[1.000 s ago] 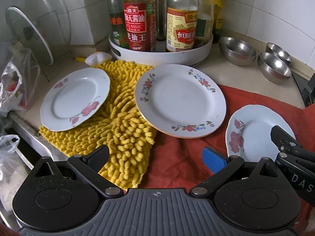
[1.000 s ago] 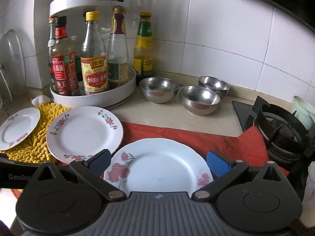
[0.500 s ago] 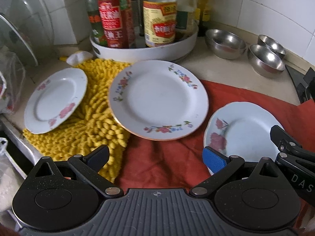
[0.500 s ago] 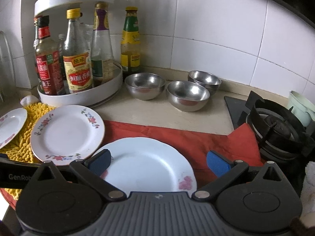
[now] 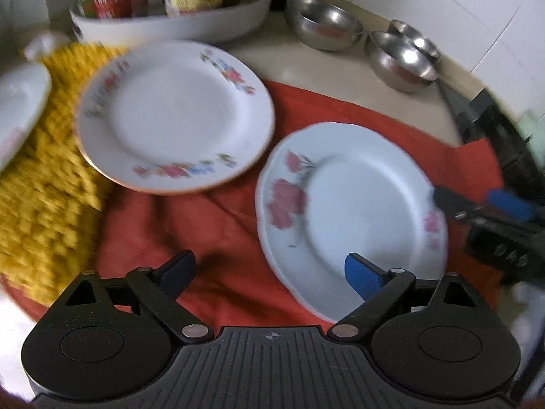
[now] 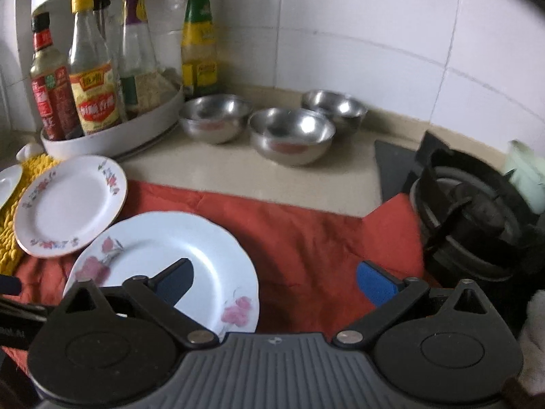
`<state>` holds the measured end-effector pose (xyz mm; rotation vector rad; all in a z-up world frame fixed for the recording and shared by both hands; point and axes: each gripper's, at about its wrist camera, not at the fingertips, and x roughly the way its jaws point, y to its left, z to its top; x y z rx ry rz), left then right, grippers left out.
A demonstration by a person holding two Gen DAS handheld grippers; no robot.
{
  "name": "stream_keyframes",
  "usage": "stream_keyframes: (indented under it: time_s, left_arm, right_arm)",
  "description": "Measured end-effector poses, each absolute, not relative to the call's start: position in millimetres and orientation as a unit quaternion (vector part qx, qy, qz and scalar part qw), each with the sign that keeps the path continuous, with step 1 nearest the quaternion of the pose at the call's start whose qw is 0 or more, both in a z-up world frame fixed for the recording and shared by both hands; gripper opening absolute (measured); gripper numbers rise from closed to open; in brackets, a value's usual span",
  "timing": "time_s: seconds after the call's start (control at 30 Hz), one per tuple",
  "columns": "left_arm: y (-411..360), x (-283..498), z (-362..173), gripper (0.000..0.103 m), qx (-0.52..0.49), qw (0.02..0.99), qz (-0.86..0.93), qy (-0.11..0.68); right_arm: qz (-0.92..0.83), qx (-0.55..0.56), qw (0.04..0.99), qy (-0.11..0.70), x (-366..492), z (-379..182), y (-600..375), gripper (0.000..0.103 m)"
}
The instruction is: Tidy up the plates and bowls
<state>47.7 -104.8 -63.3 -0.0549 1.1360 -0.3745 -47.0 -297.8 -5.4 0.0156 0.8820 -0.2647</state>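
A white plate with pink roses [image 5: 354, 211] lies on a red cloth [image 5: 221, 225]. My left gripper [image 5: 267, 267] hangs over its left rim, right finger above the plate. Its jaws are closing, wide apart, pads touching nothing. My right gripper [image 6: 274, 274] stands over the same plate's [image 6: 163, 255] right rim, left finger above it, jaws also closing without contact. A larger floral-rimmed plate [image 5: 177, 116] rests half on a yellow mat [image 5: 44, 184]. A small plate [image 5: 20, 102] shows at the left edge. Three steel bowls [image 6: 214, 116] [image 6: 291, 133] [image 6: 335, 105] stand by the wall.
A white turntable rack [image 6: 115, 136] of sauce bottles stands at the back left. A gas burner [image 6: 477, 218] sits to the right, with a pale green cup [image 6: 526, 173] behind it. Tiled wall closes off the back.
My left gripper swung right and dipped toward the rose plate, which now fills the right of its view. My right gripper slid right, leaving the plate under its left finger. Both jaws narrowed slightly.
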Motion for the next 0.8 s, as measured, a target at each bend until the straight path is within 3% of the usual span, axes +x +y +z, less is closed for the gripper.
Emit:
stream_keyframes:
  time_s: [0.13, 0.33, 0.8]
  left_arm:
    - [-118.5, 47.6, -63.4, 0.097, -0.007, 0.830, -0.176, 0.530]
    - [-140.7, 51.4, -65.2, 0.099, 0.030, 0.829, -0.186, 0.526]
    - [-156.1, 46.1, -58.7, 0.095, 0.045, 0.825, -0.186, 0.532]
  right_arm:
    - [-0.067, 0.029, 0.893, 0.444, -38.4, -13.5, -304.2, 0.090]
    - [0.019, 0.084, 0.871, 0.483, -20.1, -34.4, -316.4, 0.064]
    - [0.093, 0.109, 0.847, 0.511, -5.8, -32.0, -336.3, 0.059]
